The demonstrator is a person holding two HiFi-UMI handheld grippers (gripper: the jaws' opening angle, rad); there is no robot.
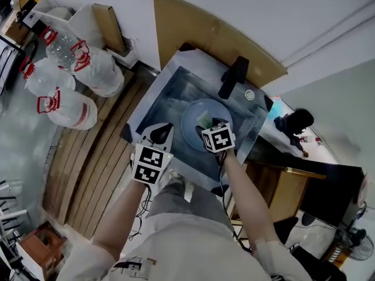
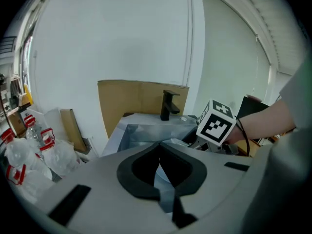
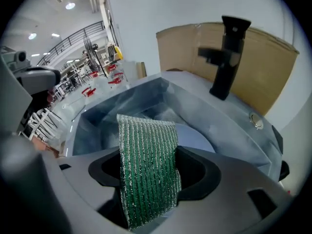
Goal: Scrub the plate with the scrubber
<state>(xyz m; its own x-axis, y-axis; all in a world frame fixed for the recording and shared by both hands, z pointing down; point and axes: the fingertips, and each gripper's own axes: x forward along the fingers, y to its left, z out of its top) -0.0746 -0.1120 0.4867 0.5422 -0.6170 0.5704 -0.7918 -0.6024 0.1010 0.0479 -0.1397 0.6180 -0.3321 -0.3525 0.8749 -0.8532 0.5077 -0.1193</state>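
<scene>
Evidently the step in hand is the approach: scrubbing itself does not look to have begun. The right hand-held gripper (image 1: 209, 124) hangs over the sink (image 1: 169, 98), its jaws clamped on the green scrubber (image 3: 146, 145). The scrubber stands up between the pads as a ribbed, limp strip with its free end poking out past the jaw tips. The pale blue plate (image 1: 192, 129) lies in the bottom of the sink basin, directly below that gripper and in front of the black faucet (image 1: 233, 76). From the right gripper view the plate shows just beyond the scrubber's edge, but I cannot tell whether the scrubber touches it yet.

The left hand-held gripper (image 1: 160, 131) sits at the near left side of the sink, beside the plate and apart from it. Its jaws are together at the tips, with nothing between them.

As I judge it, the next move calls for bringing the scrubber's free end down onto the plate's face. It then needs pressing enough to bend flat, and rubbing across the surface. The plate lies loose in the basin, so it may slide under the strokes. The left gripper could steady the rim, but it would have to open first.
</scene>
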